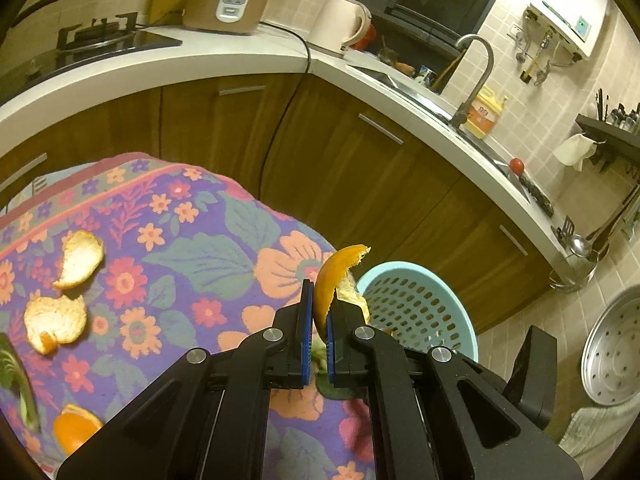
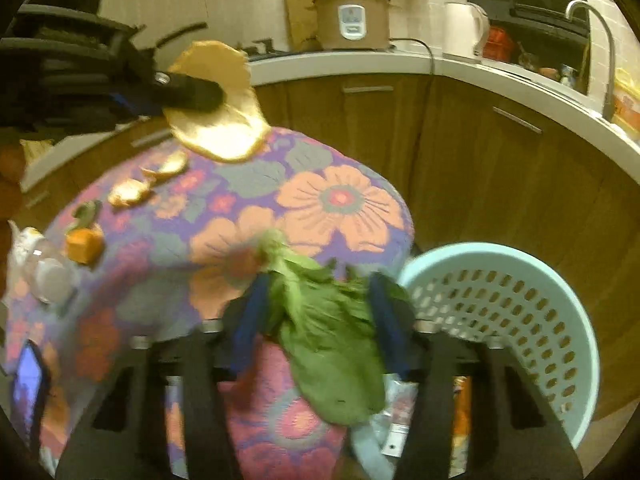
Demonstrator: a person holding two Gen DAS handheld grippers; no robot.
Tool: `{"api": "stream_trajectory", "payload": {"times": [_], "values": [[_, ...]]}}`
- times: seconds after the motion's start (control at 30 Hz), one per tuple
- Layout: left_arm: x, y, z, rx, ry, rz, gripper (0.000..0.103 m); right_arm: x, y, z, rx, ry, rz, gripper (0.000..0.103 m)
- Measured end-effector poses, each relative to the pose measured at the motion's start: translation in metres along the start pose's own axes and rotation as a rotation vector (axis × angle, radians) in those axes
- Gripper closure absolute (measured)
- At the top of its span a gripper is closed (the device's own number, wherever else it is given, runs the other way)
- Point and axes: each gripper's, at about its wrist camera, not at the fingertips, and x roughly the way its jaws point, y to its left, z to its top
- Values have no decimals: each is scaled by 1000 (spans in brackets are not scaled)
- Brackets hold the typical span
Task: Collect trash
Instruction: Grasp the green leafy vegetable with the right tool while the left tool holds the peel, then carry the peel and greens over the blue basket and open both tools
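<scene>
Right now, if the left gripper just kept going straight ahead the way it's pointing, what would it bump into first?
Probably the blue basket. The left gripper, shut on an orange peel, points at its near rim just past the table edge. Depth is unclear, so it might pass above.

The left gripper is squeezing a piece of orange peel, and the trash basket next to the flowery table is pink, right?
Almost. The left gripper really is shut on the orange peel, but the basket beside the flowery table is light blue, not pink. The left wrist view shows this, and the right wrist view shows the same blue basket.
</scene>
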Motion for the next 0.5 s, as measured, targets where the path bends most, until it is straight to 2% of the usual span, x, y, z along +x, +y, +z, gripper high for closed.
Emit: {"api": "stream_trajectory", "payload": {"times": [0.13, 0.23, 0.33, 0.37, 0.4, 0.43, 0.5], "values": [[6, -3, -2, 0, 12, -5, 100, -3, -6, -2, 2, 13, 25, 68], [10, -6, -4, 5, 22, -8, 100, -8, -12, -4, 32, 1, 48, 76], [12, -9, -5, 11, 28, -8, 100, -15, -20, -7, 78, -31, 61, 76], [12, -9, -5, 14, 29, -7, 100, -17, -24, -8, 99, -39, 86, 69], [13, -9, -5, 15, 30, -7, 100, -19, -26, -9, 109, -44, 99, 46], [13, -10, -5, 16, 30, -8, 100, -22, -28, -11, 114, -69, 80, 28], [14, -10, -5, 16, 32, -8, 100, -24, -29, -12, 106, -89, 59, 26]]}}
